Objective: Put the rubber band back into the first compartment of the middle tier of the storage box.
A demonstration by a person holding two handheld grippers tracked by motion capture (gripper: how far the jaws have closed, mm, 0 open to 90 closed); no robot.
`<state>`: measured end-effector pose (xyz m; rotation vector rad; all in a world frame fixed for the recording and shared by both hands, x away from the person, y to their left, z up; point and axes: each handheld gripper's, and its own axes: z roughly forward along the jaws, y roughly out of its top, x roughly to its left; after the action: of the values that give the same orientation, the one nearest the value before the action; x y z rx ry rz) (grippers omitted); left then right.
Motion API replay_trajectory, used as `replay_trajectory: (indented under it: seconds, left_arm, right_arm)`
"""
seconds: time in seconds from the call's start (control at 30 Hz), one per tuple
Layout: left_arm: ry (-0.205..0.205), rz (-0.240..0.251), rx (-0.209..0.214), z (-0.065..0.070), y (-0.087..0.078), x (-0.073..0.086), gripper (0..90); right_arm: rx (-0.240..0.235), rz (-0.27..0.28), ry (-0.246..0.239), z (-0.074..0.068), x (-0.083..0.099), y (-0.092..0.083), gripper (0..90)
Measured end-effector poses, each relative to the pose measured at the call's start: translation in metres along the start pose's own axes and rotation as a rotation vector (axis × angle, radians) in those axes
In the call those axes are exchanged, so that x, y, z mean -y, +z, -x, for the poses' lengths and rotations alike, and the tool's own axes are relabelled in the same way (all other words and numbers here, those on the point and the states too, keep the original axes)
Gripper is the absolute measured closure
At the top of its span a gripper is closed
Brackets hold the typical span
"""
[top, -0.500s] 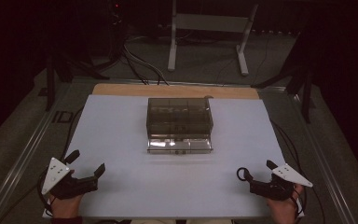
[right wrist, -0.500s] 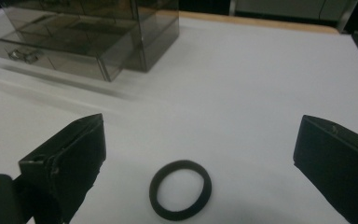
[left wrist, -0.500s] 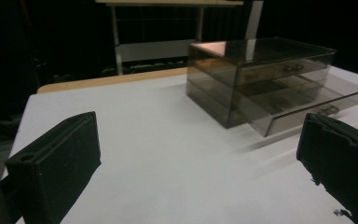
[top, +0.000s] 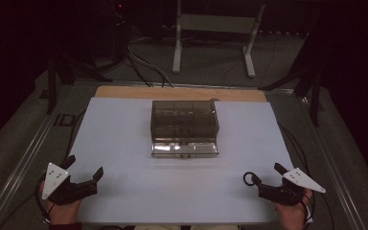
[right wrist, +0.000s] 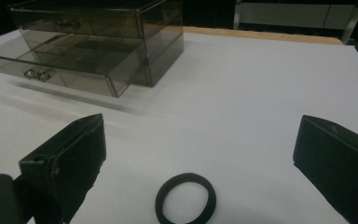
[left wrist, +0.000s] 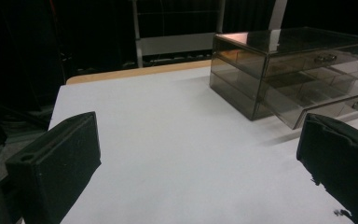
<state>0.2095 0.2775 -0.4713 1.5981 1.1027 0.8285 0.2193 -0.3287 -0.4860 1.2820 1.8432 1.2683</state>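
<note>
A smoky transparent drawer box (top: 184, 117) stands in the middle of the white table (top: 124, 139), its bottom drawer (top: 185, 149) pulled out toward me. The same box appears in the left gripper view (left wrist: 289, 65) and in the right gripper view (right wrist: 98, 42). A small black ring (top: 245, 178) lies flat on the table by the right gripper (top: 267, 175). In the right gripper view the ring (right wrist: 186, 178) lies between the wide-apart jaws of the right gripper (right wrist: 198, 135), touching neither. The left gripper (top: 84, 166) rests at the near left corner, open and empty (left wrist: 198, 126).
A strip of bare wood (top: 182, 92) runs along the table's far edge. Beyond it stand a white metal stand (top: 211, 28) and cables (top: 143, 62) on the floor. Metal rails (top: 24, 158) flank the table on both sides.
</note>
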Motion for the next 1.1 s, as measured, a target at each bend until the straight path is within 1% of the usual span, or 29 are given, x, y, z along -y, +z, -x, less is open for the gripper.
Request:
replay_trajectory:
  seconds: [0.17, 0.3, 0.37, 0.57, 0.63, 0.8, 0.9, 0.93, 1.03, 1.07, 1.1]
  left_arm:
    - [0.001, -0.003, -0.004, 0.000, 0.000, 0.000, 0.3]
    - [0.010, -0.013, 0.000, 0.002, 0.002, 0.000, 0.3]
    - [0.012, -0.015, 0.001, 0.002, 0.002, 0.001, 0.3]
    - [0.013, -0.014, 0.005, 0.003, 0.002, 0.001, 0.3]
    - [0.015, -0.015, 0.007, 0.003, 0.002, 0.001, 0.3]
    - [0.015, -0.014, 0.006, 0.004, 0.002, 0.002, 0.3]
    - [0.016, -0.016, 0.004, 0.004, 0.003, 0.001, 0.3]
    - [0.015, -0.016, 0.003, 0.005, 0.003, 0.001, 0.3]
    - [0.016, -0.016, 0.002, 0.005, 0.003, 0.001, 0.3]
    - [0.017, -0.018, 0.002, 0.005, 0.003, 0.002, 0.3]
    - [0.018, -0.020, 0.004, 0.005, 0.003, 0.002, 0.3]
  right_arm:
    - [0.002, -0.011, -0.009, -0.003, -0.002, 0.000, 2.8]
    - [0.006, -0.020, -0.005, -0.003, -0.004, 0.001, 2.8]
    - [0.016, -0.028, -0.012, -0.003, -0.006, 0.001, 2.8]
    - [0.028, -0.047, -0.014, -0.002, -0.010, 0.002, 3.0]
    - [0.030, -0.061, -0.011, -0.002, -0.010, 0.003, 3.1]
    - [0.028, -0.074, -0.007, -0.001, -0.012, 0.005, 3.0]
    - [0.016, -0.099, 0.004, 0.000, -0.013, 0.008, 3.0]
    - [0.010, -0.115, 0.008, 0.000, -0.014, 0.009, 3.0]
    - [0.012, -0.142, 0.009, 0.001, -0.016, 0.012, 3.0]
    - [0.012, -0.142, 0.009, 0.001, -0.016, 0.012, 3.0]
    - [0.014, -0.160, 0.005, 0.002, -0.017, 0.014, 3.0]
